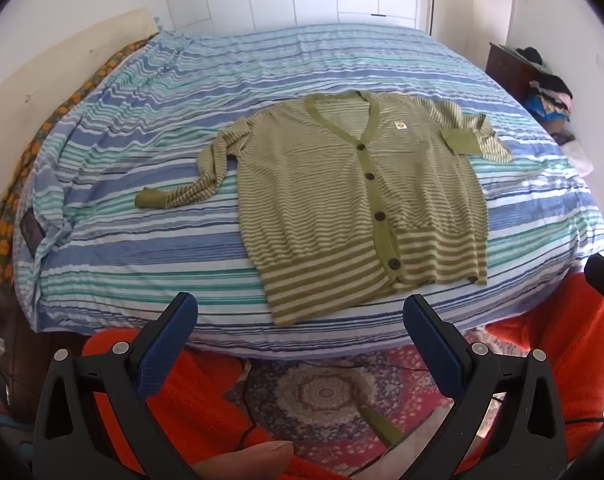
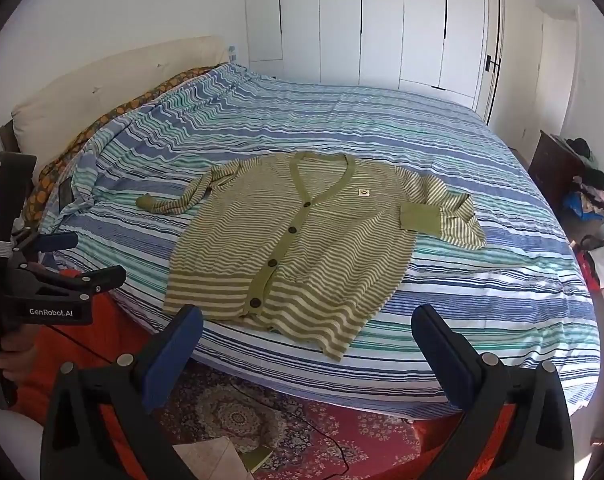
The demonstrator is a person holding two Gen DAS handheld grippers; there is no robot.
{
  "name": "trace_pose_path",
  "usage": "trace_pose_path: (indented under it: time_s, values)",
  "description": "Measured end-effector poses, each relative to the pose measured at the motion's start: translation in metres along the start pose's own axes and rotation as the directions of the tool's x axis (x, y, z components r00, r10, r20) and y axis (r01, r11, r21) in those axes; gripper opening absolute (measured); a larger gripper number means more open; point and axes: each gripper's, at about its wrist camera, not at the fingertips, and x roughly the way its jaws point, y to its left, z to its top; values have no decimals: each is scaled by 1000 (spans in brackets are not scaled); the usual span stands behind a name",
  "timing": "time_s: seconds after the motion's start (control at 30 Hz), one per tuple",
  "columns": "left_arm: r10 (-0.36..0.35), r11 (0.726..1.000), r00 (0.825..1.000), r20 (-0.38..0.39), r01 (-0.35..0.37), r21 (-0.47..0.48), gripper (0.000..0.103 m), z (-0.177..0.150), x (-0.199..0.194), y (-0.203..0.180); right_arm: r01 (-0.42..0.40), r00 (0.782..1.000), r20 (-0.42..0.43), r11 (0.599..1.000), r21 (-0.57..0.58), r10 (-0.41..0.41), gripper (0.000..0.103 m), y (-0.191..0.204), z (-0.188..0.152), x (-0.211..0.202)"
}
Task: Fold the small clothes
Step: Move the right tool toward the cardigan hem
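Striped bedsheet is carrying a cardigan lying collar toward 12 o'clock; left gripper and right gripper are hovering released

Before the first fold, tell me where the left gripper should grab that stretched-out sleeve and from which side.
Take the sleeve just above its solid green cuff, coming from above. It lies flat on the striped bedspread, clear of the cardigan body, so a pinch probably lifts only the sleeve. The left gripper is open, short of the bed.
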Motion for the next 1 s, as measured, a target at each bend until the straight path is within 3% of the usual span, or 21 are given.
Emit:
trace_pose_path:
  time_s: [0.2, 0.57, 0.7, 0.77, 0.83, 0.9, 1.0]
  values:
    - [3, 1000, 1000, 14, -3, -1, 102, 1, 0, 2, 5, 1000, -16, 1000, 27, -4, 103, -10, -3, 4]
    - [-8, 1000, 999, 36, 9, -11, 102, 2, -3, 1, -57, 997, 47, 998, 1, 57, 103, -3, 3, -7]
    - [-5, 1000, 1000, 31, 6, -12, 102, -1, -1, 2, -124, 992, 11, 992, 17, 124, 103, -20, -10, 26]
    - [-5, 1000, 999, 38, 6, -14, 102, -3, -2, 4, -137, 986, -89, 988, 76, 144, 101, -43, -28, 71]
    - [9, 1000, 999, 39, -9, -10, 102, -4, -4, 5, -107, 966, -214, 980, 169, 143, 72, -69, -48, 119]
    - [22, 1000, 999, 46, -22, -14, 102, -5, -6, 9, -122, 938, -280, 953, 277, 202, 64, -93, -66, 159]
    - [44, 999, 999, 33, -43, -28, 102, -7, -4, 14, -141, 914, -298, 904, 404, 276, 51, -114, -81, 195]
